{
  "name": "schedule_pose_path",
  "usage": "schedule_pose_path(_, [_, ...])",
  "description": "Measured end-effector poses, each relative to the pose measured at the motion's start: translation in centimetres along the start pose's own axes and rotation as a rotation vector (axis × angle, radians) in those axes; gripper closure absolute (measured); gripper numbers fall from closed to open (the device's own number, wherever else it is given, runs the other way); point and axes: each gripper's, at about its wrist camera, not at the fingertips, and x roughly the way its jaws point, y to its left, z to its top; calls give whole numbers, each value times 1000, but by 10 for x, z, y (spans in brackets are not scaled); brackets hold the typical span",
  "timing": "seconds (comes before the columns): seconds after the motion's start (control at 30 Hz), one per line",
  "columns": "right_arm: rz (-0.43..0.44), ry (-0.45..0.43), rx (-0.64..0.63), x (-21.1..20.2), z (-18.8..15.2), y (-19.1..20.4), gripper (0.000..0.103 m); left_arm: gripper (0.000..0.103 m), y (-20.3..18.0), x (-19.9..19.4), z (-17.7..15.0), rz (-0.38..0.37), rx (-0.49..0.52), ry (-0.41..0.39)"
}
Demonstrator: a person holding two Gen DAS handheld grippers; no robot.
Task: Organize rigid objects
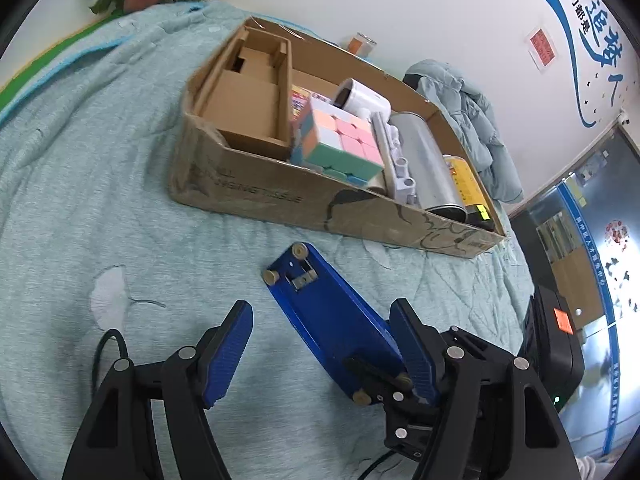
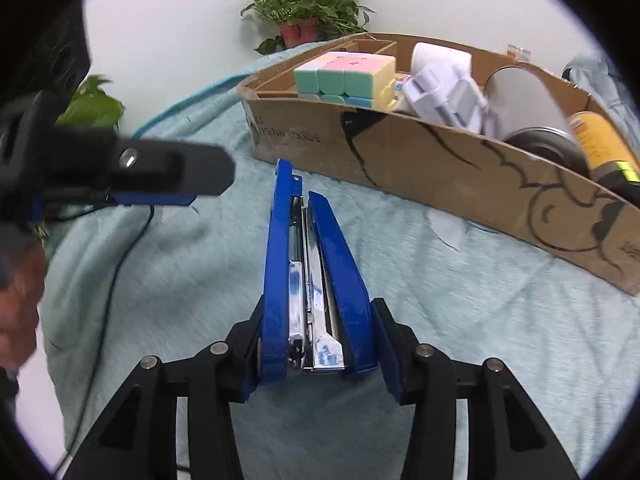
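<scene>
Blue stapler (image 2: 316, 280) pinched at its rear end between the pads of the right gripper (image 2: 320, 344), lying lengthwise along the gripper's axis, nose pointing away toward the cardboard box (image 2: 460, 168); metal magazine visible between its two blue halves. In the left wrist view, same stapler (image 1: 332, 316) seen from its flat blue underside, tilted above the pale green quilt (image 1: 100, 184), with the right gripper's black linkage clamped on its near end. Left gripper (image 1: 320, 348) spread wide, nothing between its pads (image 1: 228, 352); stapler's underside crossing the gap close to the right-hand pad, contact impossible to tell. Left gripper again at the left edge of the right wrist view (image 2: 168, 176), blurred, well apart from the stapler's nose. Box resting on the quilt beyond the stapler, holding a pastel puzzle cube (image 1: 340, 140), a white plastic piece (image 1: 396, 160), a silver can (image 1: 428, 164) and a yellow can (image 1: 466, 184). Potted plant (image 2: 304, 12) against the wall at the quilt's far edge
</scene>
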Motion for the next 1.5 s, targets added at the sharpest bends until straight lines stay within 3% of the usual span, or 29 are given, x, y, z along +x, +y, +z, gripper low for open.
schedule_pose_path(0.13, [-83,1,-13,-19,-14,-29,57,33,-13,9,-2,-14,23,18])
schedule_pose_path(0.27, [-217,5,27,-39,-27,-70,57,33,-26,14,-5,-45,45,25])
schedule_pose_path(0.37, [-366,3,13,-52,-35,-88,57,33,-33,20,-5,-57,53,35])
schedule_pose_path(0.53, [-601,9,-165,-49,-45,-58,56,33,-42,29,-5,-65,71,52])
schedule_pose_path(0.57, [-635,2,-226,-45,-49,-40,53,33,-43,30,-5,-69,71,53])
schedule_pose_path(0.6, [-639,-12,-264,-44,-53,-25,42,33,-43,31,-5,-71,68,56])
schedule_pose_path(0.67, [-578,-77,-351,-45,-56,6,22,33,-42,34,-5,-73,60,66])
schedule_pose_path(0.73, [-388,-155,-369,-55,-60,26,21,33,-41,36,-6,-73,51,76])
schedule_pose_path(0.77, [-345,-184,-360,-59,-62,32,20,33,-40,36,-7,-73,50,81])
schedule_pose_path(0.87, [-253,-198,-279,-66,-61,28,20,19,-39,36,-11,-82,47,82])
schedule_pose_path(0.97, [-236,-202,-174,-74,-59,7,20,17,-41,39,-15,-104,44,89])
schedule_pose_path(1.1, [-242,-143,-20,-69,-56,-23,20,17,-49,47,-19,-121,53,105])
schedule_pose_path(1.23, [-171,2,-16,-43,-58,-25,21,17,-63,62,-22,-134,68,135])
schedule_pose_path(1.27, [-177,-1,-26,-41,-60,-20,21,17,-66,65,-24,-140,71,142])
schedule_pose_path(1.33, [-196,-9,-39,-44,-58,-15,29,17,-73,73,-25,-155,66,154])
schedule_pose_path(1.37, [-202,-16,-22,-46,-57,-16,43,17,-75,76,-25,-160,67,158])
schedule_pose_path(1.5, [-146,-24,95,-54,-55,-31,44,17,-85,92,-27,-174,71,182])
